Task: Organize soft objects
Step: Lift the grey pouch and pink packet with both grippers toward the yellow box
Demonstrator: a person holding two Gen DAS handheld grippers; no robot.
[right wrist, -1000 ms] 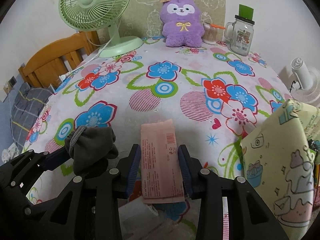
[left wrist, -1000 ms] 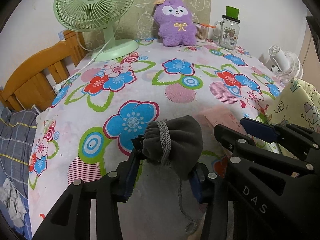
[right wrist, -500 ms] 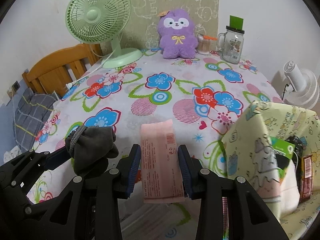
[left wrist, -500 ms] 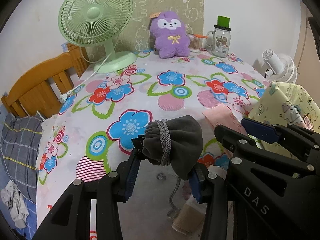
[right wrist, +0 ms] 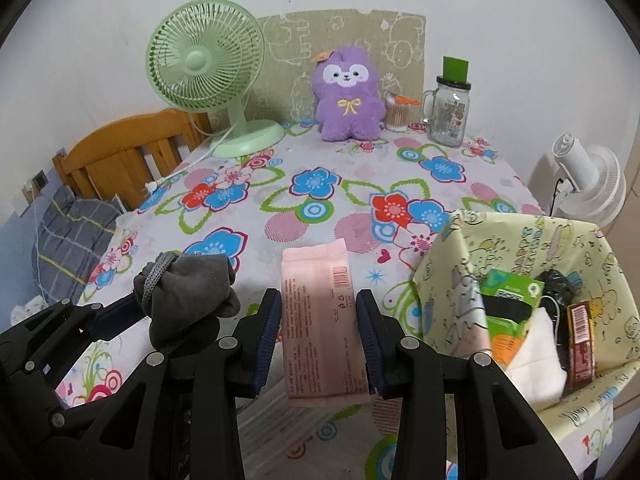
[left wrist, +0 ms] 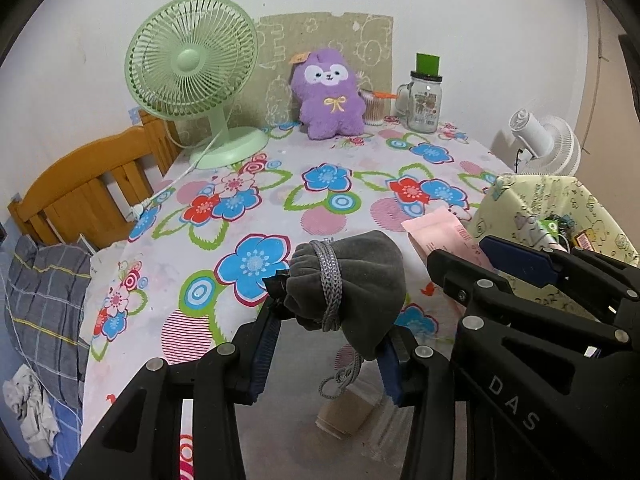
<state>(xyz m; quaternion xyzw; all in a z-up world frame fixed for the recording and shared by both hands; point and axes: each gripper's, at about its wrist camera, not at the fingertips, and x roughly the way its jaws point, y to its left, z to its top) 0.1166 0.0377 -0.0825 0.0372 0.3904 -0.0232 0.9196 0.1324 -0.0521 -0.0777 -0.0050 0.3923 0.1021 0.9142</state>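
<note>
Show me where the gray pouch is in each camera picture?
Left wrist view: gray pouch sits low in the middle, clamped in the left gripper.
Right wrist view: it is at lower left.
Shared landmark: the purple plush at the table's far edge.

A soft dark grey velvet drawstring pouch point(left wrist: 352, 280), its neck wound with a grey braided cord, is clamped between the blue pads of the left tool point(left wrist: 328, 344) and held clear above the flowered surface point(left wrist: 248, 200); a loop of cord dangles below it. A flat pale pink plastic packet point(right wrist: 320, 320) with printed text and a barcode stands lengthwise in the right tool point(right wrist: 320, 340), also lifted off the surface. The two lie side by side, apart, pouch left of packet.
</note>
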